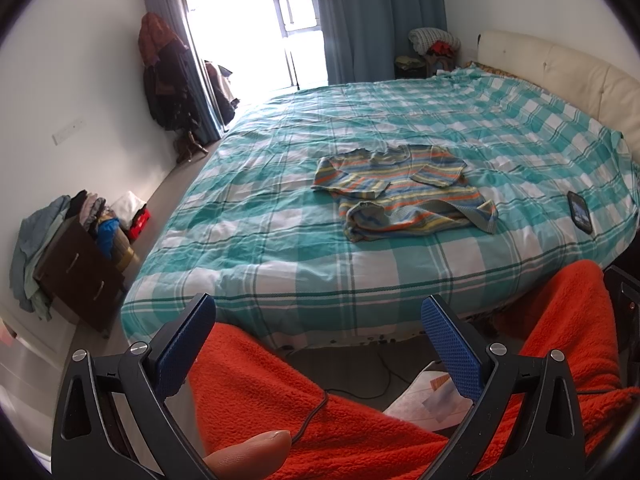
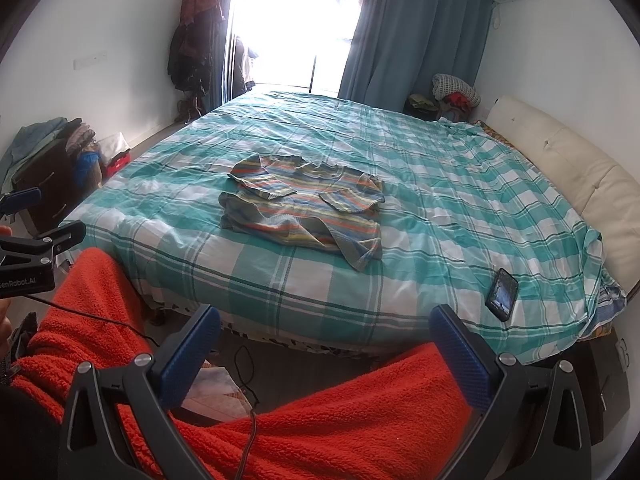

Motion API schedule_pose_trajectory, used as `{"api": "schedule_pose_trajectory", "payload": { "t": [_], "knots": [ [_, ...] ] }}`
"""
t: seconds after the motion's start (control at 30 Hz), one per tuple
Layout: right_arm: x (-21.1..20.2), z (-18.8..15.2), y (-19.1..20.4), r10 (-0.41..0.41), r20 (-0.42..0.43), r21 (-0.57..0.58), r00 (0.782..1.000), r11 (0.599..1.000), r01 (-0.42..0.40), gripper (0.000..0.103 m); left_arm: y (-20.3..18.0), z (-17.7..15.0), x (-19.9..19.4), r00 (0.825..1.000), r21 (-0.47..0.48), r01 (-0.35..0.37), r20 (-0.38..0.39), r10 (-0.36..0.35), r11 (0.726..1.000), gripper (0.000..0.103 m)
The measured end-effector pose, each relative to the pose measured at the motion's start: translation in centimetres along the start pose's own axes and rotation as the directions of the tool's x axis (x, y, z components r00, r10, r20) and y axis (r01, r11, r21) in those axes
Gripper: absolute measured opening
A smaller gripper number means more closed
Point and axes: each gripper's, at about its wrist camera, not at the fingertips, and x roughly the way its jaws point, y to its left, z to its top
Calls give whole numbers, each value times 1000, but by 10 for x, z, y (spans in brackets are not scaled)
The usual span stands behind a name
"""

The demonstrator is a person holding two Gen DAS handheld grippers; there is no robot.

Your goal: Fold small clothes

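Here a small striped shirt lies on the bed, on the teal and white checked cover, toward the near edge and roughly in the middle of its width. The shirt is banded in blue, orange, yellow and green; both short sleeves are turned in over the chest, and the lower hem is bunched and partly rolled up on the side nearest the cameras.

The left claw hangs low in front of the bed with its blue-padded fingers spread wide and nothing between them. The right claw is likewise wide and holds nothing. Both are well apart from the shirt, short of the mattress edge, above the person's legs in fluffy red trousers.

A dark phone rests on the cover near the bed's near right corner, apart from the shirt. A cream padded headboard runs along the right side. Blue curtains frame a bright glass door beyond the far edge. By the left wall stands a dark drawer unit heaped with clothes, and coats hang in the corner.
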Motion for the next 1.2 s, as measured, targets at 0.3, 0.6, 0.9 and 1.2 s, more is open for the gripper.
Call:
{"api": "schedule_pose_trajectory", "payload": {
  "t": [0.3,0.6,0.9,1.2],
  "knots": [
    [0,0,-1,1,-1,0,1000,1000,-1,103,0,1,0,1000,0,-1,-2,1,1000,103],
    [1,-1,-1,1,-1,0,1000,1000,-1,103,0,1,0,1000,2,-2,-2,2,1000,103],
    [2,-2,-1,1,-2,0,1000,1000,-1,103,-1,1,0,1000,2,-3,-4,3,1000,103],
    [3,-2,-1,1,-3,-1,1000,1000,-1,103,-2,1,1,1000,4,-3,-4,3,1000,103]
  ]
}}
